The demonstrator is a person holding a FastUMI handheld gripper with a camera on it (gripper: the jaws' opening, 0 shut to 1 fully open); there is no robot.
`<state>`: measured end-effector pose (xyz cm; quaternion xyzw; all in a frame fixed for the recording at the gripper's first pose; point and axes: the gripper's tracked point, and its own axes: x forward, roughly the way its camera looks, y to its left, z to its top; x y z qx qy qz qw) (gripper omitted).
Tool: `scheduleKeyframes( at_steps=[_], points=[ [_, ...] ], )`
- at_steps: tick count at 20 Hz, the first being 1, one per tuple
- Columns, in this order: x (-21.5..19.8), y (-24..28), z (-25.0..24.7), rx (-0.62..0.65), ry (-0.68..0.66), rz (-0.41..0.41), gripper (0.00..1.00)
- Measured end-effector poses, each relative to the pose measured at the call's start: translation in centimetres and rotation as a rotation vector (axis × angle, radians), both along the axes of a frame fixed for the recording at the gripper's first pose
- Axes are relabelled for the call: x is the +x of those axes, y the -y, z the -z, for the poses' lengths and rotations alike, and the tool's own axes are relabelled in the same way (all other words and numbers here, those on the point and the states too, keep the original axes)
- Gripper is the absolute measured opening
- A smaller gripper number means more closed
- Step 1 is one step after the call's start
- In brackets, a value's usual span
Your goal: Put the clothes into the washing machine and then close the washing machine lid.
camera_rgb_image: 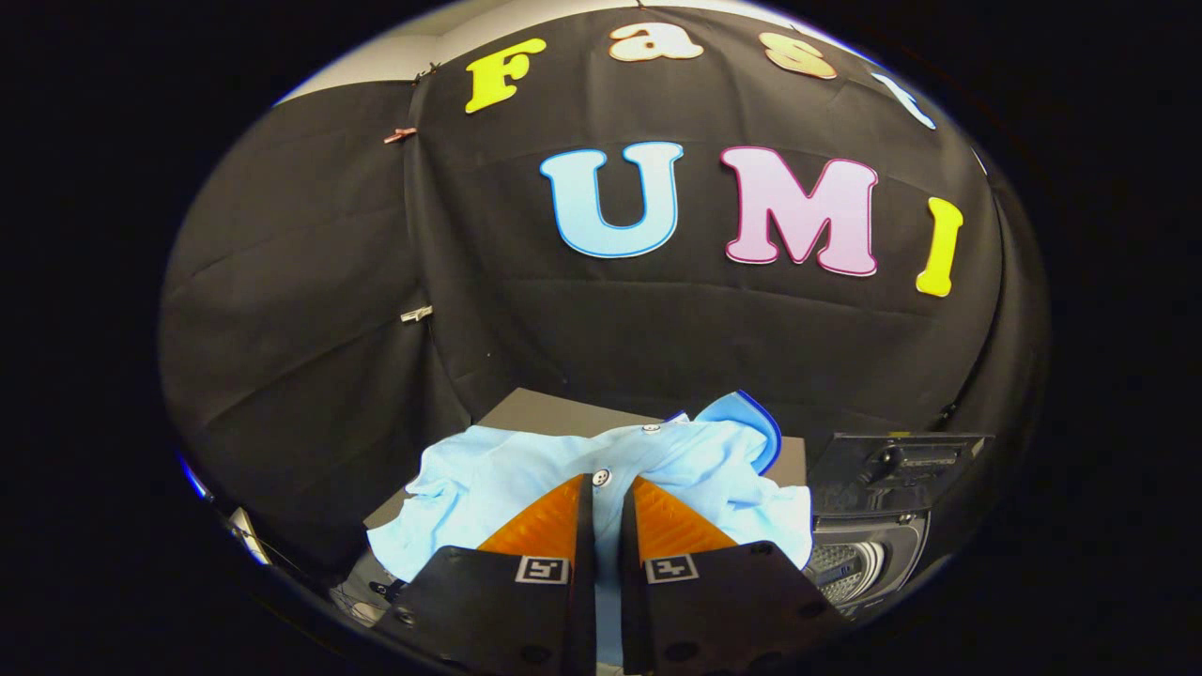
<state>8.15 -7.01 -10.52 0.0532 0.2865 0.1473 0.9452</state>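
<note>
Your gripper is pinched nearly closed on the light blue shirt, both fingers pressing a fold of its fabric just beside a white button on the placket. The shirt drapes around and beyond the fingers, its darker-edged collar raised on the far side. Behind the shirt you can see a grey tabletop. The washing machine sits just right of the shirt, its dark control panel above the round drum opening.
</note>
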Motion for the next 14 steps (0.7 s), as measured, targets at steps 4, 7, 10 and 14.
scheduleKeyframes(
  at_steps=[4,7,10,14],
  points=[
    [0.2,5.6,-0.3,0.006,0.004,0.022,0.15],
    [0.3,10.2,-0.4,0.028,-0.007,0.045,0.15],
    [0.3,14.8,-0.3,0.025,-0.006,0.05,0.15],
    [0.0,20.6,-0.3,0.044,-0.006,0.059,0.15]
  ],
)
